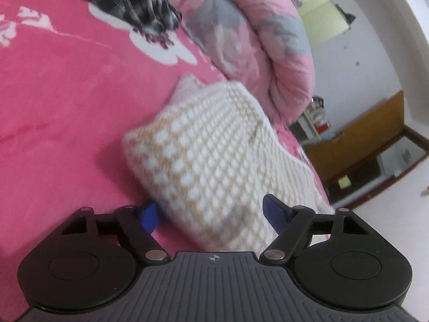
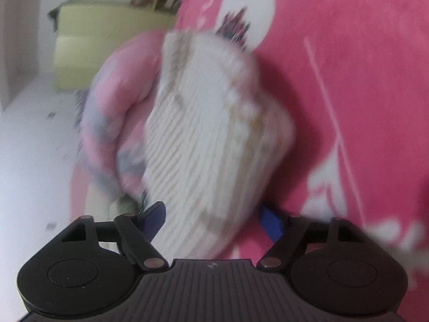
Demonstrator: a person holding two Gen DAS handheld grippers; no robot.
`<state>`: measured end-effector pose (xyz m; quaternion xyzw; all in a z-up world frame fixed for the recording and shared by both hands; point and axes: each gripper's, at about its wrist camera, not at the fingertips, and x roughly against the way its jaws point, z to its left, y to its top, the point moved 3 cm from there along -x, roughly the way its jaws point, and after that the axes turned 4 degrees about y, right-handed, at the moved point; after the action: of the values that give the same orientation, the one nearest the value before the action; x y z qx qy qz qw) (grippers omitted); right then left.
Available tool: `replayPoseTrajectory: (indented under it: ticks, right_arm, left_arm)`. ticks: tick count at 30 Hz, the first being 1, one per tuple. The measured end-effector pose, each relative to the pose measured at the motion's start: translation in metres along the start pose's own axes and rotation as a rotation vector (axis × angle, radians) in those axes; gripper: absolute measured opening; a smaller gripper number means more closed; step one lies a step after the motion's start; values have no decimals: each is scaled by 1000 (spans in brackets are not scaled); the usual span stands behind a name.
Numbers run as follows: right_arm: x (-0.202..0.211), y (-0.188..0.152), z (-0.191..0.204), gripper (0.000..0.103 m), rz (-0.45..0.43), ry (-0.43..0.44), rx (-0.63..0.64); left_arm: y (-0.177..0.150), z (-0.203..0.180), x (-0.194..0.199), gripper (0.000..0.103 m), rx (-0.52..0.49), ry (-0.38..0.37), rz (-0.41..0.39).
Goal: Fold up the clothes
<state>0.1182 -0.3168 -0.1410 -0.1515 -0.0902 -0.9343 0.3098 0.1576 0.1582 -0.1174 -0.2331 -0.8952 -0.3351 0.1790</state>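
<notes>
A folded white and beige knit sweater [image 1: 214, 155] lies on the pink flowered bedsheet [image 1: 59, 107]. My left gripper [image 1: 211, 214] is open, its blue fingers [image 1: 273, 214] spread wide on either side of the sweater's near end; the left finger is partly hidden by the knit. In the blurred right wrist view the same sweater [image 2: 203, 134] shows its ribbed side. My right gripper [image 2: 213, 220] is also open, and the near end of the bundle sits between its blue fingers [image 2: 154, 218]. I cannot tell whether any pad is pressing the cloth.
A rolled pink and grey quilt [image 1: 262, 43] lies just beyond the sweater, and the quilt [image 2: 107, 123] is on the left in the right wrist view. A dark plaid garment [image 1: 134, 2] sits at the far end of the bed. A wooden cabinet [image 1: 359, 139] and the floor are off the bed's right edge.
</notes>
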Motion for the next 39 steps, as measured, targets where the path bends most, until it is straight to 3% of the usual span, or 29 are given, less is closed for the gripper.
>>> replayPoseTrajectory:
  ticks: [2, 5, 10, 13, 15, 17, 19, 22, 26, 32, 36, 39]
  right_arm:
    - [-9, 9, 3, 78, -53, -1, 1]
    - [-24, 22, 4, 79, -116, -16, 14]
    - [-44, 32, 9, 87, -156, -25, 32]
    - [-56, 34, 13, 87, -184, -15, 66]
    - [-58, 32, 14, 82, -212, -12, 87]
    - [-58, 30, 13, 56, -226, -54, 131]
    - [-58, 32, 11, 41, -203, -74, 175]
    - [-51, 32, 16, 30, -165, -95, 205]
    - [-19, 21, 36, 14, -182, -78, 283]
    - [52, -12, 28, 13, -158, -42, 334]
    - [132, -57, -1, 12, -104, -16, 311]
    - [176, -87, -32, 14, -37, -3, 256]
  left_arm:
    - [1, 1, -6, 67, -2, 5, -36]
    - [3, 2, -16, 64, -5, 13, -91]
    - [3, 2, -28, 63, -40, -2, -150]
    - [3, 7, -28, 53, -14, -18, -167]
    - [3, 7, -28, 47, -13, -8, -176]
    - [3, 6, -29, 38, -17, 6, -183]
    - [3, 2, -27, 30, -26, 41, -184]
    - [1, -12, -13, 17, -45, 85, -178]
    - [-7, -23, 20, 14, -25, 54, -158]
    - [-41, -28, 94, 14, -111, -17, -93]
    - [-78, -4, 154, 14, -133, -60, -3]
    - [-105, 24, 181, 23, -160, -53, 82]
